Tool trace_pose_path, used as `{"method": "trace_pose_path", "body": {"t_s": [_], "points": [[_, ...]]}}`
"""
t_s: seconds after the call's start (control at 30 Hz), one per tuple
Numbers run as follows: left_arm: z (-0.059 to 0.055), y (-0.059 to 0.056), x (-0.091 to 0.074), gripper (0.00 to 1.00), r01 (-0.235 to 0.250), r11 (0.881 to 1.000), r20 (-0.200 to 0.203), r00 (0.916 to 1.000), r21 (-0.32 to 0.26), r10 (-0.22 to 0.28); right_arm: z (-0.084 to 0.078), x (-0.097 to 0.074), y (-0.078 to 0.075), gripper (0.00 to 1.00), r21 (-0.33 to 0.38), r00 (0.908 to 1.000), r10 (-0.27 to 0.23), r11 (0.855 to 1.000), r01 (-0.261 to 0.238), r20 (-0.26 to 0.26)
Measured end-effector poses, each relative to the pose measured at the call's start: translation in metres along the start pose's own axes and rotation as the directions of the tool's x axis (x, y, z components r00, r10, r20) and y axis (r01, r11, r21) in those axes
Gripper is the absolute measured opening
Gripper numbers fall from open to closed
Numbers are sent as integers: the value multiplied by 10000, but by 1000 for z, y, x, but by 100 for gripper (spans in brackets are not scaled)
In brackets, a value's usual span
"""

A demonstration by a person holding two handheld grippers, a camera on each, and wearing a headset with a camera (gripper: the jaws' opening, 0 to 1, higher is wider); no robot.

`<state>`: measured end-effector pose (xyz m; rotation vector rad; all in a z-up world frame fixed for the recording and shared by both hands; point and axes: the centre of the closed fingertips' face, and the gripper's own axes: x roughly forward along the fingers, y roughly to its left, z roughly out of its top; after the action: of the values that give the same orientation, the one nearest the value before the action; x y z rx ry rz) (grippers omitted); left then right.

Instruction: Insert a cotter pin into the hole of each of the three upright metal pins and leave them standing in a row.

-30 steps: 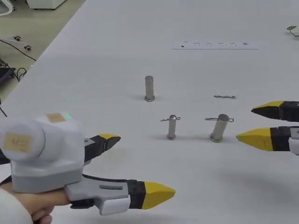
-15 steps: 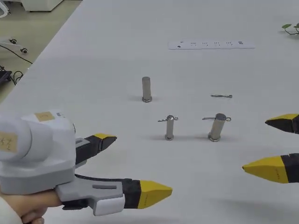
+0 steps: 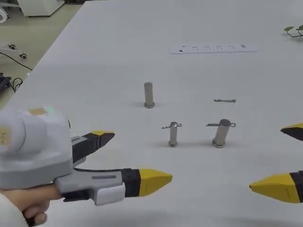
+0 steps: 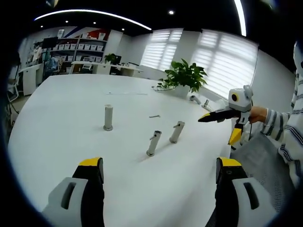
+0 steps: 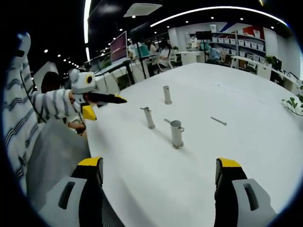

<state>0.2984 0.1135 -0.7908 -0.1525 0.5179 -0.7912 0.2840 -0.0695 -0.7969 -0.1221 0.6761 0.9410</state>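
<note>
Plainly spread wide: left tongs point(image 3: 141, 157), yellow-tipped over black and grey plastic, jaws far apart, gripping nothing, touching nothing, held in a hand point(image 3: 28, 208) at the near left over the table point(image 3: 94, 61). Likewise released: right tongs point(image 3: 267, 159), same pointed yellow tips, jaws well apart and empty, low at the right edge of the head view, short of the metal parts.

Ahead of both, between the two tools: three short steel cylinders standing upright on flared bases, matte grey with a dull sheen. Nearest the right tongs, thick pin point(image 3: 220, 134), crossed near its top by a thin wire cotter pin point(image 3: 213, 125) sticking out on both sides. Just left of it, slim pin point(image 3: 173, 135), also carrying a wire cotter point(image 3: 166, 126) through its top. Farther back and to the left, apart from that pair, bare pin point(image 3: 148, 95), smooth-topped. Behind the thick pin, lying flat on the table, loose cotter pin point(image 3: 224, 100), small and silvery.

Smooth, white and matte underneath. Far back, paper strip point(image 3: 213, 48) with small dark print; at the far right edge, green leaves point(image 3: 296, 30).
</note>
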Motion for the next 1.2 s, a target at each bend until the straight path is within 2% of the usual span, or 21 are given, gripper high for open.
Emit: {"method": "trace_pose_path", "body": {"t_s": [0.1,0.3,0.37,0.43,0.5,0.6,0.67,0.73,0.77,0.83,0.93,1.0,1.07,1.2], "points": [[14,11,7,95,-297,9995,282,9992,87,294,0,0,0,100,34,10000,-17,10000,17,17],[35,23,24,90,-395,9985,510,9980,390,375,-1,1,2,100,120,10000,54,9999,-54,-4],[43,27,32,89,-452,9983,714,9965,371,425,-1,1,2,100,151,10000,29,9999,-29,8],[49,32,40,87,-495,9987,898,9948,91,485,-1,1,3,100,241,10000,47,9997,-48,44],[56,41,46,84,-811,9965,1172,9897,-189,828,-1,1,2,99,303,10000,20,9995,-22,70],[64,55,54,81,-1163,9925,1364,9833,-386,1205,-2,0,2,99,407,10000,9,9992,-12,85],[67,61,59,79,-1319,9907,1396,9810,-323,1351,-3,-1,1,99,457,10000,-1,9990,-2,80],[73,75,62,69,-1984,9799,1493,9697,188,1934,-3,-1,1,99,493,10000,-12,9988,8,92],[74,81,64,61,-2297,9725,1412,9647,378,2224,-4,-1,0,99,507,10000,-11,9987,6,93],[73,87,72,54,-2364,9711,1286,9646,333,2304,-4,-1,0,99,533,9999,-12,9986,6,102],[70,96,82,55,-2488,9682,1028,9641,257,2450,-4,-2,-1,99,595,9999,-24,9982,15,147],[67,100,88,52,-2625,9638,830,9625,459,2582,-5,-2,-2,99,599,9999,-51,9982,42,141],[65,102,94,48,-2573,9651,720,9646,486,2535,-5,-3,-2,98,632,9999,-74,9980,65,139],[58,108,102,44,-2668,9577,424,9637,1077,2636,-5,-3,-3,98,674,9999,-95,9977,88,102]]}}
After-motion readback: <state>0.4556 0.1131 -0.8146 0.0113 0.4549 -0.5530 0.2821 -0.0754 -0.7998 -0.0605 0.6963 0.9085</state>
